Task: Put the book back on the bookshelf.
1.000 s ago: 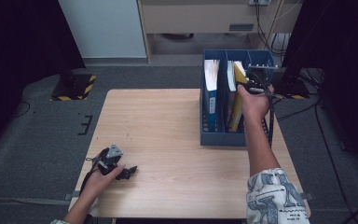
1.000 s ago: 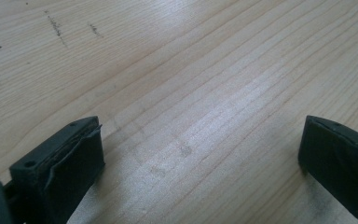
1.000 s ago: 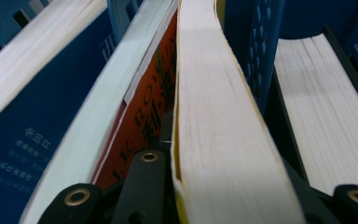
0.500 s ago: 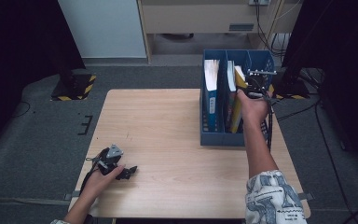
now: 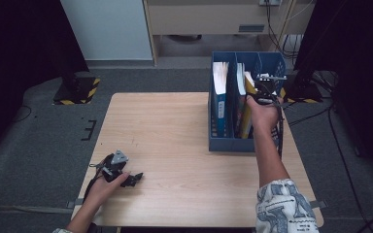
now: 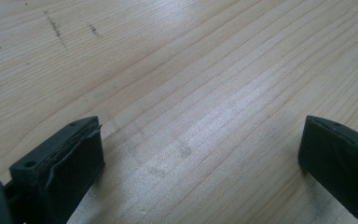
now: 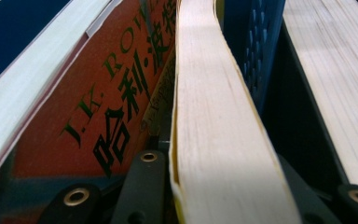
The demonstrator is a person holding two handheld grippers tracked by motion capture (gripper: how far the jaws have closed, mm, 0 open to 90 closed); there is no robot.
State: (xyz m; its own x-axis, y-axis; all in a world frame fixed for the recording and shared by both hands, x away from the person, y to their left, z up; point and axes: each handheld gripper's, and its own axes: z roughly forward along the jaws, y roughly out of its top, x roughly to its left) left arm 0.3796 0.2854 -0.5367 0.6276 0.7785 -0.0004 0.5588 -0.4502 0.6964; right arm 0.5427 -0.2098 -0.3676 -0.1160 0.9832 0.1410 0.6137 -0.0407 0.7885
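My right gripper [image 5: 263, 95] is clamped on the yellow-covered book [image 7: 219, 140] standing in the blue file box [image 5: 233, 143], my left gripper [image 5: 135, 178] rests wide open and empty on the table [image 5: 175, 141], and a crooked pull could snag neighbouring books.

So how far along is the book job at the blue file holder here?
Already standing in the blue plastic file holder: a white-paged book with a blue cover and a red-covered book. In hand: the right tool is clamped on the yellow-covered book in the middle slot; whether it is going in or out I cannot tell. The left tool rests open on the pale wooden table, holding nothing.
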